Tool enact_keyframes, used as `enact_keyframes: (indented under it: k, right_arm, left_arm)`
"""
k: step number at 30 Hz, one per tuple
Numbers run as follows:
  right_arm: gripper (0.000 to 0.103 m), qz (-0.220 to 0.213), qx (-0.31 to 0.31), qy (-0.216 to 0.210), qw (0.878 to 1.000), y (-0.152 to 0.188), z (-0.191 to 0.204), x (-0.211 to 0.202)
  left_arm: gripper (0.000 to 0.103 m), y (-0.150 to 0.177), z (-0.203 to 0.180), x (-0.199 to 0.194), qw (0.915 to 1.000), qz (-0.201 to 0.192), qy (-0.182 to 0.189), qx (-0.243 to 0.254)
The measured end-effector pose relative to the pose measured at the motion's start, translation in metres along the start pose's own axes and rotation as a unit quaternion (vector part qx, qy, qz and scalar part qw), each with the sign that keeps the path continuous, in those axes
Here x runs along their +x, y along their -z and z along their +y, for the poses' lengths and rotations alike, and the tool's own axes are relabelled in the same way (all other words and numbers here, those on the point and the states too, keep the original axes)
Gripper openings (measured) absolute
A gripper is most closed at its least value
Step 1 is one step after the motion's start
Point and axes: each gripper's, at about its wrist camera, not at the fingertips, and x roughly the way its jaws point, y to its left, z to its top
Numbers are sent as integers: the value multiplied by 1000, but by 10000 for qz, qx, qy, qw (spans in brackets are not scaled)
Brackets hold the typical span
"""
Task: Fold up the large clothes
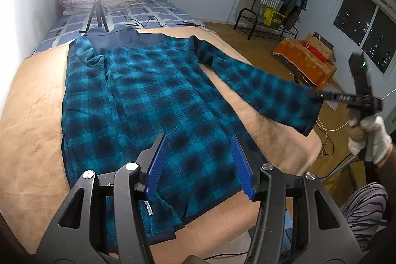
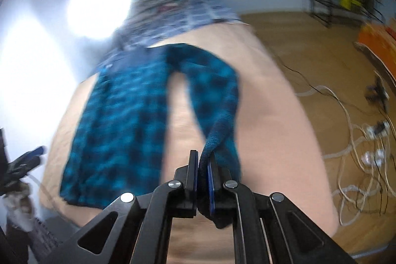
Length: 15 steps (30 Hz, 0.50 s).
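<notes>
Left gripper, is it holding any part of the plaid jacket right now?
No, the left gripper hangs open above the plaid jacket, its blue pads spread apart with nothing between them.

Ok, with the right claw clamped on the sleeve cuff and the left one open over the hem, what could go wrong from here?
1. The right claw pinches only the cuff edge of the sleeve, which is lifted off the bed; a quick pull may slip it free.
2. The left claw hovers open, pinning nothing, so the jacket body may drag and wrinkle.
3. The right wrist view is blurred, suggesting fast motion.
</notes>
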Motion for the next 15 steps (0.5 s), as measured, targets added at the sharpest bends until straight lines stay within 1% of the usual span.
enact_keyframes:
  k: [3, 6, 8, 11, 15]
  right_arm:
    - [4, 102, -533, -256, 9982, -4, 51, 3]
    - [4, 333, -1076, -542, 9922, 1, 101, 17]
    - [4, 574, -1415, -749, 9854, 9, 132, 33]
    - [4, 1003, -1805, -932, 9740, 26, 167, 67]
    - [4, 1584, -2194, -1155, 9557, 54, 199, 111]
  left_arm:
    - [54, 5, 8, 1, 9999, -67, 56, -149]
    - [54, 8, 22, 0, 9989, -184, 115, -407]
    - [54, 13, 35, 0, 9976, -231, 168, -636]
    - [54, 21, 52, 3, 9954, -214, 174, -919]
    - [54, 26, 67, 10, 9928, -136, 196, -1178]
